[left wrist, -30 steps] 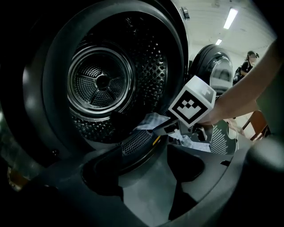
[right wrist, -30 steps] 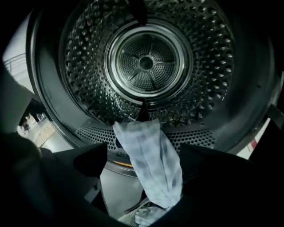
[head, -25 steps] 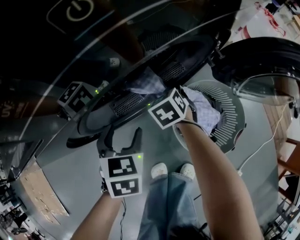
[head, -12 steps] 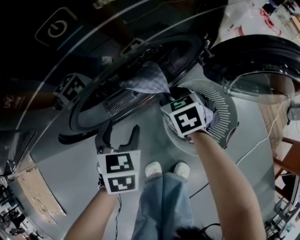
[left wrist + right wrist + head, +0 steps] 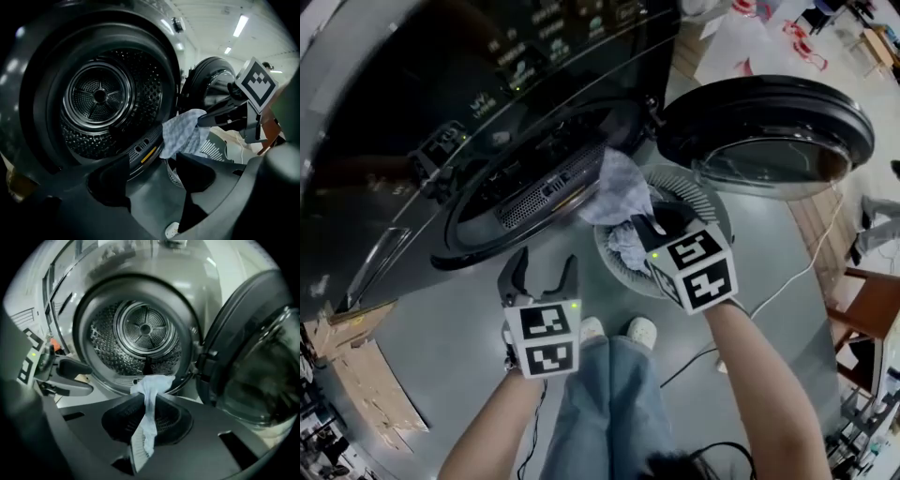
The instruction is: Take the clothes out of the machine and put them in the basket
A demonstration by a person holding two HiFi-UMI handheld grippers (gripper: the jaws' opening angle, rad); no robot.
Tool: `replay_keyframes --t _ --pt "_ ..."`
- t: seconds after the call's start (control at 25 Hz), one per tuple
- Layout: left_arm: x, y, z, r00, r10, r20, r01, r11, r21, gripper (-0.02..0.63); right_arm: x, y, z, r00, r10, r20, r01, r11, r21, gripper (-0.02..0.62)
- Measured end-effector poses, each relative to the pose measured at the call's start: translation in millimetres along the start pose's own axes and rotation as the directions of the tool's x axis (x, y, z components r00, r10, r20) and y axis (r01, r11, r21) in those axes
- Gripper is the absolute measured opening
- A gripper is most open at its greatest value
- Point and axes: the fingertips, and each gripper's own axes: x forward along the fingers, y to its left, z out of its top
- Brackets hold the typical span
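A pale blue checked cloth (image 5: 619, 186) hangs between the machine's open drum mouth (image 5: 539, 183) and the round slatted basket (image 5: 705, 195) on the floor. My right gripper (image 5: 652, 225) is shut on it just over the basket; in the right gripper view the cloth (image 5: 149, 385) is pinched between the closed jaws of that gripper (image 5: 149, 401). More pale clothes (image 5: 628, 248) lie in the basket. My left gripper (image 5: 542, 277) stands open and empty before the machine. In the left gripper view the drum (image 5: 98, 96) shows no clothes, and the cloth (image 5: 180, 133) dangles from the right gripper (image 5: 225, 115).
The round door (image 5: 769, 131) is swung open to the right, beside the basket. The person's white shoes (image 5: 642, 330) stand just below the basket. A cable (image 5: 787, 291) runs over the floor at right, near a wooden chair (image 5: 867, 309). Cardboard (image 5: 356, 375) lies at left.
My right gripper closed on the checked cloth at the drum mouth and drew it out and back towards the basket. The left gripper drew back a little, still open.
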Motion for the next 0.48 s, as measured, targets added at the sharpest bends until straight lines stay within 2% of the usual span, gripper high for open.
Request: replay_keyframes --t 0.16,0.32,0.4,0.44,0.48 --pt "-35 -14 25 1.000 -0.007 0.029 0.006 0.999 0.032 0.308 -49 6 5 1.000 -0.011 -0.022 0.011 1.000 0.015 0.041" --pt "-68 -20 48 0.999 -0.008 0.051 0.007 1.000 0.028 0.308 -92 -1 10 0.996 -0.068 -0.049 0.070 0.996 0.059 0.044" --pt "-82 -24 57 0.998 -0.011 0.057 0.010 1.000 0.019 0.308 -109 -6 5 0.991 -0.093 -0.099 0.100 0.993 0.069 0.060" --pt "-90 -26 61 0.998 -0.013 0.060 0.012 1.000 0.017 0.308 -117 -6 1 0.987 -0.097 -0.126 0.107 0.992 0.073 0.128" --pt "-97 -29 66 0.998 -0.015 0.064 0.014 1.000 0.015 0.308 -125 -6 -1 0.985 -0.095 -0.147 0.107 0.991 0.078 0.236"
